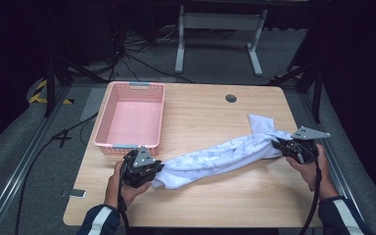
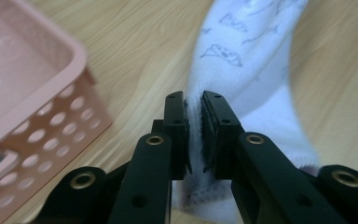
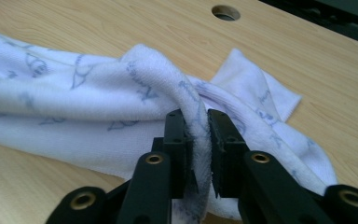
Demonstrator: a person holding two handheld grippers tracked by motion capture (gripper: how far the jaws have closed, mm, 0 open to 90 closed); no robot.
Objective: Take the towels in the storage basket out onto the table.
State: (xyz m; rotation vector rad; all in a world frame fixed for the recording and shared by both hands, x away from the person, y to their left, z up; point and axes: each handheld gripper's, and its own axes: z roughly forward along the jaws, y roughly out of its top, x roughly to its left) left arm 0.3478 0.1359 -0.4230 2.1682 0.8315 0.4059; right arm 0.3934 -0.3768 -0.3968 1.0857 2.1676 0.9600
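As seen from above, items run from left to right across the wooden table.

Basket: a pink perforated basket stands at the far left of the table, its near wall just beyond the left gripper.

Left gripper: the left gripper, held in the person's left hand at the near left, has its jaws clamped on the left end of the towel; the left gripper view shows cloth pinched between the pads.

Towel: a white printed towel is bunched into a long band, stretched from near left to right, a loose corner lying beyond the right gripper.

Right gripper: the right gripper, at the right edge, has its jaws closed on a raised fold of the towel.

Cable hole: a round hole lies at the far side.
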